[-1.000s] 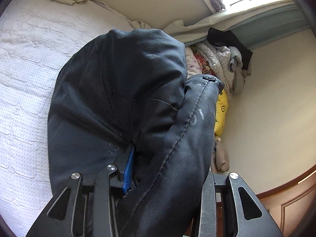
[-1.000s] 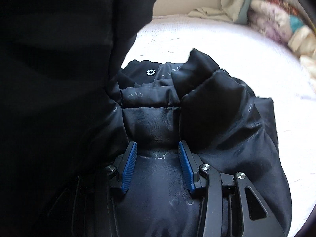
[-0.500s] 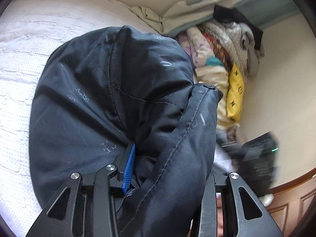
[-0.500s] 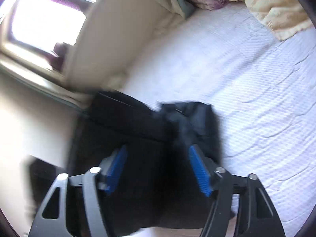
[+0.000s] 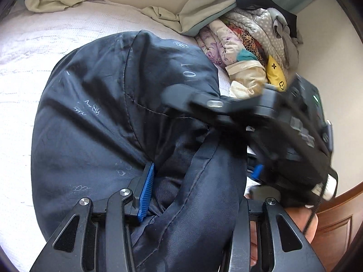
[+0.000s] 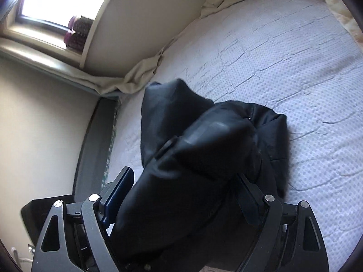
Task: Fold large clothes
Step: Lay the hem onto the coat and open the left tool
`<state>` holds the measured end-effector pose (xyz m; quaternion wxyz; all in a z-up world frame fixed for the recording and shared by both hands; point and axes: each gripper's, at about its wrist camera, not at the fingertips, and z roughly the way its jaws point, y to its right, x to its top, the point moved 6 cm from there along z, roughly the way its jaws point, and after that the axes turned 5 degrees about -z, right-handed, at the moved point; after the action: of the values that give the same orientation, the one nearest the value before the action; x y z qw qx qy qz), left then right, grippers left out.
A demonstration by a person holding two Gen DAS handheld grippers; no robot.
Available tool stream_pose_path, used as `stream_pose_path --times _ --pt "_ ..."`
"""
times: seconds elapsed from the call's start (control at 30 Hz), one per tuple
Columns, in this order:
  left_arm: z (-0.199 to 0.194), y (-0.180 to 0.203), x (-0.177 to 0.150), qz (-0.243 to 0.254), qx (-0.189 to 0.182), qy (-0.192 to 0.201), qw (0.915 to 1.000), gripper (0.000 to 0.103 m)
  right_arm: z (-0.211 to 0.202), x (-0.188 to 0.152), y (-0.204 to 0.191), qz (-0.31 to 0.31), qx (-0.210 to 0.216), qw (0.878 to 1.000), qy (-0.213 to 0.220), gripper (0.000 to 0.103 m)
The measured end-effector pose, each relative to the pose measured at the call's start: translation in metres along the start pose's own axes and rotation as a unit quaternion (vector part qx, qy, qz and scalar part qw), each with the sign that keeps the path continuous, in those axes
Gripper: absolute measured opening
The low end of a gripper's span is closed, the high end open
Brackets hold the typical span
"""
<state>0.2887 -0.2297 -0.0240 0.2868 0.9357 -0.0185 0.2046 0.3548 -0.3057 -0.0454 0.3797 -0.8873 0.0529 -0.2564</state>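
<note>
A large black padded jacket (image 5: 102, 117) lies bunched on the white bed (image 5: 20, 52). My left gripper (image 5: 190, 195) has its jaws wide apart with a thick fold of the jacket between them; the right finger is hidden by cloth. My right gripper (image 6: 179, 195) also stands open, and a puffy roll of the jacket (image 6: 204, 149) fills the gap between its fingers. In the left wrist view the right gripper (image 5: 256, 172) reaches in from the right side, blurred, over the jacket.
A pile of folded, patterned clothes (image 5: 251, 43) sits at the bed's far corner by the cream wall. A beige sheet (image 5: 172, 15) bunches along the headboard. A window (image 6: 56, 2) and dark bed frame (image 6: 97, 149) are to the left.
The right gripper swung away from above the jacket to its right side and now shows in the left wrist view. The left gripper tilted, bringing the clothes pile into fuller view.
</note>
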Motion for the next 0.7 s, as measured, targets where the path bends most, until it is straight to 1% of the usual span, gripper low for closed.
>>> stream_pose_path --times 0.07,0.1,0.13,0.17,0.2,0.23,0.27,0.33,0.37,0.43,0.47,0.53,0.6,0.63,0.67,0.7 --pt "0.004 0.004 0.001 0.006 0.006 -0.002 1.0000 0.045 0.013 -0.003 0.000 -0.006 -0.011 1.000 -0.021 0.082" --pt "0.004 0.004 0.001 0.010 0.010 -0.004 0.9999 0.046 0.018 -0.005 0.002 -0.007 -0.018 0.999 -0.030 0.074" --pt "0.004 0.004 0.001 0.011 0.013 -0.007 0.9998 0.049 0.023 -0.009 0.004 -0.009 -0.025 0.999 -0.039 0.062" --pt "0.002 0.003 0.000 0.013 0.016 -0.010 0.9997 0.051 0.028 -0.012 0.004 -0.013 -0.030 0.998 -0.045 0.057" --pt "-0.001 0.004 0.000 0.015 0.017 -0.013 0.9997 0.052 0.031 -0.013 0.005 -0.016 -0.033 0.998 -0.050 0.049" --pt "-0.004 0.005 0.000 0.017 0.017 -0.015 0.9996 0.053 0.033 -0.013 0.005 -0.017 -0.035 0.998 -0.053 0.042" --pt "-0.009 0.007 -0.001 0.025 0.015 -0.017 0.9994 0.053 0.034 -0.014 0.006 -0.018 -0.036 0.998 -0.055 0.040" --pt "-0.023 0.011 -0.004 0.041 0.010 -0.014 0.9990 0.059 0.034 -0.014 0.007 -0.020 -0.041 0.998 -0.052 0.033" --pt "-0.030 0.012 -0.006 0.044 0.005 -0.010 0.9990 0.064 0.033 -0.015 0.006 -0.020 -0.042 0.998 -0.049 0.032" --pt "-0.047 0.012 -0.013 0.046 -0.015 -0.003 0.9988 0.069 0.031 -0.014 0.008 -0.017 -0.045 0.998 -0.042 0.027" --pt "-0.056 0.009 -0.018 0.052 -0.019 0.002 0.9985 0.070 0.030 -0.014 0.009 -0.013 -0.044 0.998 -0.039 0.027" --pt "-0.071 0.004 -0.029 0.065 -0.016 0.014 0.9977 0.070 0.028 -0.014 0.012 -0.001 -0.039 0.999 -0.033 0.027" --pt "-0.089 -0.007 -0.041 0.080 -0.001 0.040 0.9960 0.072 0.026 -0.015 0.012 0.008 -0.032 0.999 -0.028 0.027" --pt "-0.096 -0.013 -0.044 0.085 0.009 0.055 0.9948 0.076 0.024 -0.015 0.013 0.012 -0.030 0.999 -0.026 0.027" --pt "-0.104 -0.020 -0.049 0.091 0.026 0.079 0.9924 0.079 0.020 -0.016 0.014 0.016 -0.027 0.999 -0.022 0.027" --pt "-0.110 -0.029 -0.055 0.092 0.046 0.099 0.9897 0.079 0.019 -0.016 0.014 0.020 -0.024 0.999 -0.018 0.027"
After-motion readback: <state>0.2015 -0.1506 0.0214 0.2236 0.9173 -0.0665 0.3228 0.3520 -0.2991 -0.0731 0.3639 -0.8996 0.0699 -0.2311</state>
